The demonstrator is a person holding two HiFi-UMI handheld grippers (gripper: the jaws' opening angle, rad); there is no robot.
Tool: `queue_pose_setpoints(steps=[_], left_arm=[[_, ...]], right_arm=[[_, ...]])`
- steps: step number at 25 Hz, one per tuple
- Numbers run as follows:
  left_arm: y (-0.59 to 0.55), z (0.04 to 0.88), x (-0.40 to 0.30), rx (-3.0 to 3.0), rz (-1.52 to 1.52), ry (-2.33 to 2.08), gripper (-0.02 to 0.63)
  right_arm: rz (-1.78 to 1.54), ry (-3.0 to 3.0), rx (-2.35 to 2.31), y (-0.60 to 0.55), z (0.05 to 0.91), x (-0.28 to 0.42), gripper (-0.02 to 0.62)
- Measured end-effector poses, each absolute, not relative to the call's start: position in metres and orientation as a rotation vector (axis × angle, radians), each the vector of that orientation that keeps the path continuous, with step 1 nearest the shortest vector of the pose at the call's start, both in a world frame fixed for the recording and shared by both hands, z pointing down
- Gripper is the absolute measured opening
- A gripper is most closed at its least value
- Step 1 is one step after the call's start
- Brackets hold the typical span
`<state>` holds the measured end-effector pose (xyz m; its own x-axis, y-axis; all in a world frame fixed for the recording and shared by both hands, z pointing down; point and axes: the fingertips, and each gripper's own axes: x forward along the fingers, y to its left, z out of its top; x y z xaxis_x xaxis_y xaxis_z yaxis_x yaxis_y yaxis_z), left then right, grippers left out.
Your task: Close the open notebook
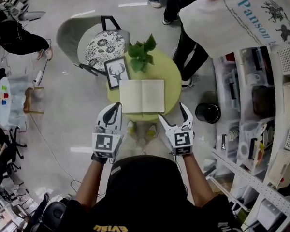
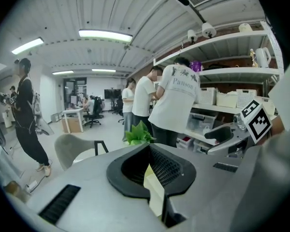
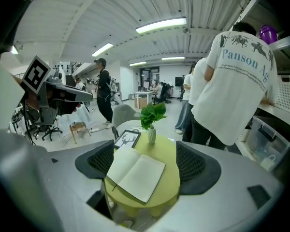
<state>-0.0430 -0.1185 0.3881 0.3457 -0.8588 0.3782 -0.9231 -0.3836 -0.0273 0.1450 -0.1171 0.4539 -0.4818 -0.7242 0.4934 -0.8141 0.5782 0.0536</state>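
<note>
The open notebook [image 1: 141, 95] lies flat with blank cream pages on the near side of a small round green table [image 1: 171, 74]. In the right gripper view the notebook [image 3: 135, 172] shows between the two dark pads. My right gripper [image 1: 173, 112] is open and hovers just short of the table's near right edge, touching nothing. To the left, my left gripper [image 1: 116, 108] is near the table's front left edge with its jaws together and nothing held. In its own view the left gripper [image 2: 150, 170] leaves only a thin slit, through which a pale sliver shows.
A framed deer picture [image 1: 117, 72] and a leafy plant in a vase [image 1: 141, 52] stand behind the notebook. A grey chair [image 1: 94, 42] is beyond the table. People [image 1: 232, 13] stand at the shelves [image 1: 261, 110] on the right. A black bin [image 1: 208, 113] sits beside the table.
</note>
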Motion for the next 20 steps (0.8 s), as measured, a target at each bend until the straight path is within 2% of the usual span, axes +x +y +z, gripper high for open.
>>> queue_pose_setpoints(steps=[11,20], left_arm=[[-0.129,0.483,-0.079,2.387,0.526,-1.489,0.018],[-0.136,0.556,-0.066,2.401,0.579,-1.363,0.018]], right_arm=[[0.415,-2.267,1.235,-0.103,0.522,0.089,0.389],[0.569,-2.226,1.26,-0.085,0.604,0.07,0.374]])
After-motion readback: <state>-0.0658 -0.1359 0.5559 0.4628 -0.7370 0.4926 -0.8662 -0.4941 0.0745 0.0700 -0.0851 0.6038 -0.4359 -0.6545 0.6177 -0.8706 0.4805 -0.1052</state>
